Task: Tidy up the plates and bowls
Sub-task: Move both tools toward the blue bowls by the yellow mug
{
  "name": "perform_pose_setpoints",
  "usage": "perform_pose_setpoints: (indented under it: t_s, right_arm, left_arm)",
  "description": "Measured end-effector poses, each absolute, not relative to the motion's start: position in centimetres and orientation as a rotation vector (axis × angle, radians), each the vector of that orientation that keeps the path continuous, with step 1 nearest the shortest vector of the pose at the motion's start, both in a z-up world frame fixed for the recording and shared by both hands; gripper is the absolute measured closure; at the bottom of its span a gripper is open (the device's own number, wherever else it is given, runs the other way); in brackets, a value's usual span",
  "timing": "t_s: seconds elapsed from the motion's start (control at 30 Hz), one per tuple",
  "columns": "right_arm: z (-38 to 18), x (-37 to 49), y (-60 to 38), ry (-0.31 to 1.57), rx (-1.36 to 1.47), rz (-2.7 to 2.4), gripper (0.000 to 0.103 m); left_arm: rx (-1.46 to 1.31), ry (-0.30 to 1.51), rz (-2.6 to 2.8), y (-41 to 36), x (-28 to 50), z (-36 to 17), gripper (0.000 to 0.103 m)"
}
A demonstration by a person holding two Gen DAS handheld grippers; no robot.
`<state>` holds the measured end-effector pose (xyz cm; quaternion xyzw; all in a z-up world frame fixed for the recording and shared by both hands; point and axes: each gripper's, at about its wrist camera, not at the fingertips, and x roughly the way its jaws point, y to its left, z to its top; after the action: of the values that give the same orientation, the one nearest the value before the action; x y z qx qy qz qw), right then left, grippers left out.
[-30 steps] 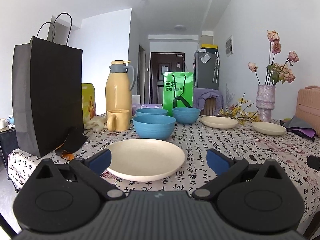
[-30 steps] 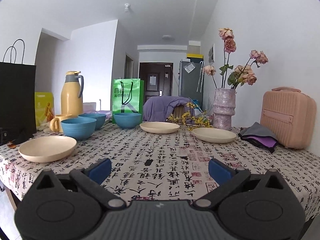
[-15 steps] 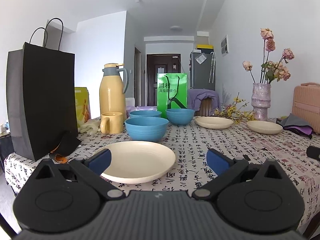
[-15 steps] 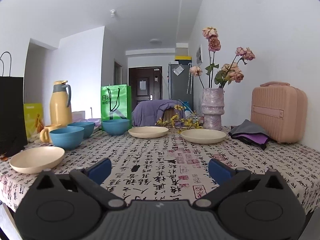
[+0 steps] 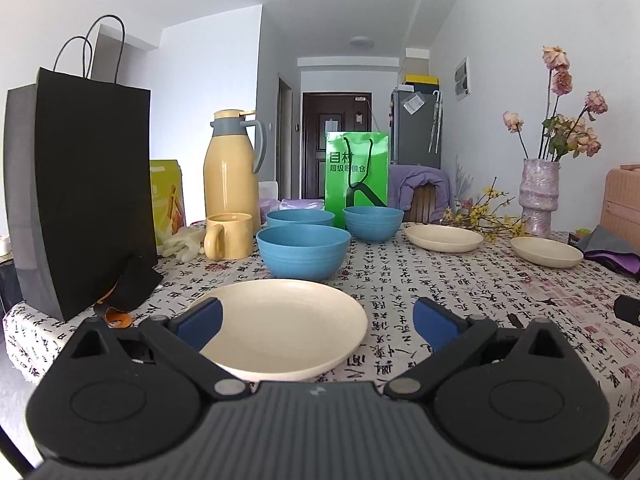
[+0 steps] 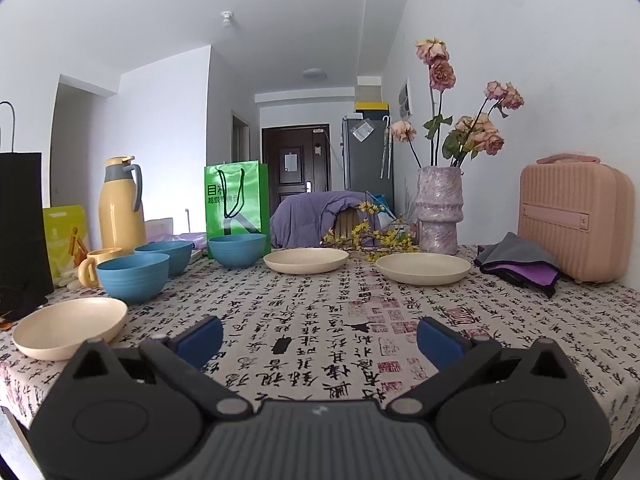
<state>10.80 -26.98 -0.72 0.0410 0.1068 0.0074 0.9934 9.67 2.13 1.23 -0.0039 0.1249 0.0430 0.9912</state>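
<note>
While both tongs hang spread wide with nothing between their blue pads, the dishes sit spread over the tabletop [image 6: 320, 320], which is covered by a cloth printed with black characters. The left tongs [image 5: 316, 320] face the nearest cream plate [image 5: 280, 328], whose near rim lies between the pads without either pad visibly touching it. Just behind that plate stands the front blue bowl [image 5: 302, 252], with 2 more blue bowls [image 5: 372, 222] behind it near a green bag [image 5: 357, 172]. A yellow mug [image 5: 228, 236] and a yellow jug [image 5: 230, 168] stand left of the bowls, beside a black paper bag [image 5: 80, 192].

The right tongs [image 6: 320, 340] hover over bare cloth at the near edge. Beyond them, 2 further cream plates lie apart: the middle plate [image 6: 306, 260] and the right plate [image 6: 423, 267], the latter in front of a vase of dried roses [image 6: 438, 208]. A pink case [image 6: 576, 216] and a folded purple cloth [image 6: 520, 266] rest at the far right.
</note>
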Motion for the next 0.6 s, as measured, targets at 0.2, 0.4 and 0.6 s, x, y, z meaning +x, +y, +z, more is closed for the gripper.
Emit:
perform_pose_setpoints:
  t_s: [0.2,0.4,0.6]
  right_arm:
    - [-0.3,13.5,-26.7,0.218,0.102,0.015,0.000]
    - [0.0,16.6,-25.6,0.236,0.097,0.040,0.000]
    - [0.9,20.2,-24.0,0.259,0.095,0.082,0.000]
  left_arm:
    - [-0.002,0.259,0.100,2.5,11.8,1.7,0.000]
    - [-0.006,0.278,0.117,3.4,14.5,2.1,0.000]
    - [-0.018,0.337,0.145,4.7,18.0,2.8,0.000]
